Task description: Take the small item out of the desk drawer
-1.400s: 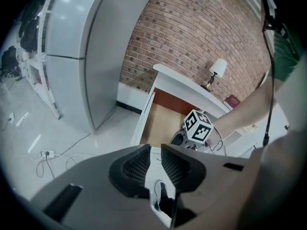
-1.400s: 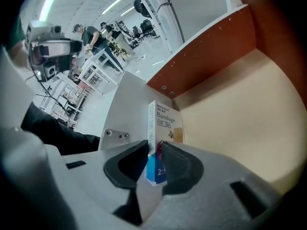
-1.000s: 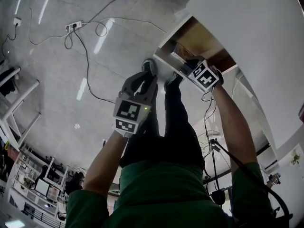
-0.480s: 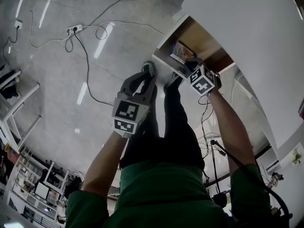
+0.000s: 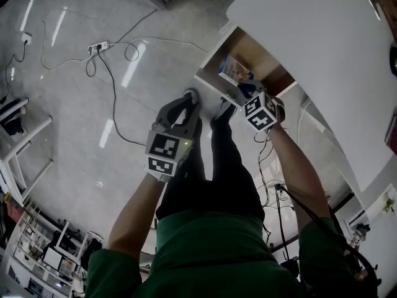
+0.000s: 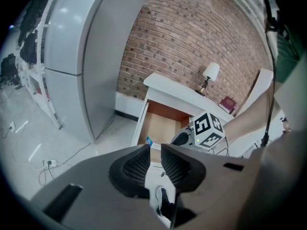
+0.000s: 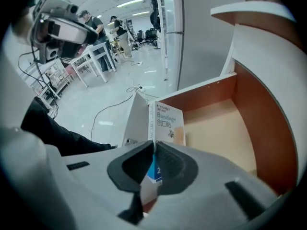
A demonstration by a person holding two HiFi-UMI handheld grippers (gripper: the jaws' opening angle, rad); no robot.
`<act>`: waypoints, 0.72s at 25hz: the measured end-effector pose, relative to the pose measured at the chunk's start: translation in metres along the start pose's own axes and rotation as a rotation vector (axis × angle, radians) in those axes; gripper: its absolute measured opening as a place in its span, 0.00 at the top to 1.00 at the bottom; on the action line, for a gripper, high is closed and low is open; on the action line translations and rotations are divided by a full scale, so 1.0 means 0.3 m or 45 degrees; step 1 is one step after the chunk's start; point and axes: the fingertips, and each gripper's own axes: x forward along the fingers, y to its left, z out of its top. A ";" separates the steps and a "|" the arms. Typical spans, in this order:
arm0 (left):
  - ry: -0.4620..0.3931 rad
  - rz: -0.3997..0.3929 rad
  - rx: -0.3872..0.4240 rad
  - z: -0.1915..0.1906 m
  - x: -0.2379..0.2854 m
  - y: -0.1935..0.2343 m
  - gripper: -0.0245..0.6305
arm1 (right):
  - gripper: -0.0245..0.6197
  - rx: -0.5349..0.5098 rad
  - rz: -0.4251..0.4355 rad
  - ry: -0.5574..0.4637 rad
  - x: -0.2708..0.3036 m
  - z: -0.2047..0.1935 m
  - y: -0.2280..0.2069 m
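The small item is a white and blue bandage box (image 7: pixel 165 123), standing on end over the front of the open wooden drawer (image 7: pixel 216 123). My right gripper (image 7: pixel 154 152) has its pads pressed on the box's lower part, and the jaws are still closing. In the head view the box (image 5: pixel 234 70) shows just above the right gripper (image 5: pixel 245 89) at the drawer (image 5: pixel 257 51) under the white desk (image 5: pixel 310 30). My left gripper (image 5: pixel 189 97) hangs left of the drawer front. Its jaws (image 6: pixel 155 150) stand a narrow gap apart with nothing between them.
A power strip (image 5: pixel 99 45) and cables lie on the grey floor at the left. The person's dark legs (image 5: pixel 217 160) stand below the drawer front. A tall grey cabinet (image 6: pixel 86 56) and a small lamp (image 6: pixel 209 73) on the desk show in the left gripper view.
The right gripper has drawn back from the drawer toward the person, and the bandage box now shows upright at the drawer's front. The left gripper has barely moved.
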 end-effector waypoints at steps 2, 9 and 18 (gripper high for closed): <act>-0.017 0.001 0.013 0.028 -0.017 -0.009 0.86 | 0.92 -0.008 -0.012 -0.018 -0.040 0.016 0.010; -0.080 -0.003 0.072 0.143 -0.102 -0.063 0.86 | 0.93 -0.012 -0.086 -0.096 -0.236 0.093 0.029; -0.145 -0.009 0.101 0.263 -0.221 -0.111 0.86 | 0.93 -0.026 -0.169 -0.244 -0.509 0.241 0.077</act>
